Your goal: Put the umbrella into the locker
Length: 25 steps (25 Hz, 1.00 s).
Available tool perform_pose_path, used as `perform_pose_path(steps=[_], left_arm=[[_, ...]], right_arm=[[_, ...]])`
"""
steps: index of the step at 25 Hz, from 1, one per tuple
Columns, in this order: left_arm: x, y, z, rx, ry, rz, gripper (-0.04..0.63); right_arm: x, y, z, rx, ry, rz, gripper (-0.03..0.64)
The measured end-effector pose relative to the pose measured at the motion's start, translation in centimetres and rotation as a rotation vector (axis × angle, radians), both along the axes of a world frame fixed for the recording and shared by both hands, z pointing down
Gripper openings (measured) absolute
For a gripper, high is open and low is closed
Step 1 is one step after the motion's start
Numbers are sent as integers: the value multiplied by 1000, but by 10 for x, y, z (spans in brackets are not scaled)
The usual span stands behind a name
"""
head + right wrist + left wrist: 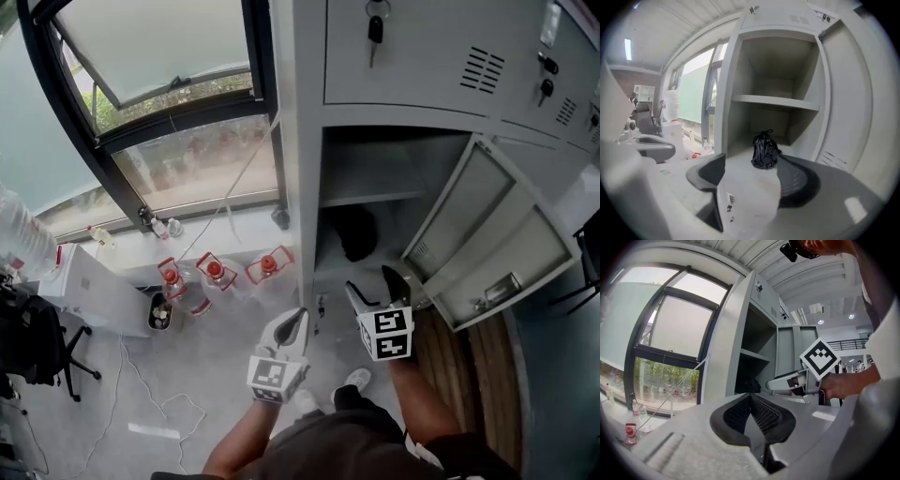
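Task status: placement appears complete.

1. The umbrella (764,150), a black folded bundle, sits inside the locker (305,187), in the compartment below the shelf (776,103). In the right gripper view it lies at frame centre, on the compartment floor. In the head view it shows only as a dark shape in the shadowed opening at upper centre, so how deep it sits probably cannot be fixed from there.

2. The right tool (373,284) is spread wide and carries nothing. The umbrella shows beyond its jaws, apart from both pads. This tool sits just in front of the locker opening, at lower centre of the head view.

3. The left tool (298,321) has its jaws pressed together with nothing between them. It is to the left of the right tool, clear of the locker.

4. The door (497,234) stands open at centre right of the head view.

Remaining, as a judgement: withdraw both tools and, if required, close the door.
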<state>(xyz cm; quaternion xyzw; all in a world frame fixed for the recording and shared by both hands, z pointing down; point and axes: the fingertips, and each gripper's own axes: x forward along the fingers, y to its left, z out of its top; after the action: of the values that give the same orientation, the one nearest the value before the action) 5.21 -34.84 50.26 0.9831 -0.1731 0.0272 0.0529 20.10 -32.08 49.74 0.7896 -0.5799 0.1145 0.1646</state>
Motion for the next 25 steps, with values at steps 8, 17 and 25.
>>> perform_pose_path(steps=[8, 17, 25], left_arm=[[21, 38, -15, 24, 14, 53, 5], [23, 82, -29, 49, 6, -12, 5], [8, 101, -27, 54, -17, -107, 5]], right_arm=[[-21, 57, -5, 25, 16, -6, 167], [-13, 109, -27, 128, 3, -39, 5], [-22, 140, -26, 144, -8, -104, 3]])
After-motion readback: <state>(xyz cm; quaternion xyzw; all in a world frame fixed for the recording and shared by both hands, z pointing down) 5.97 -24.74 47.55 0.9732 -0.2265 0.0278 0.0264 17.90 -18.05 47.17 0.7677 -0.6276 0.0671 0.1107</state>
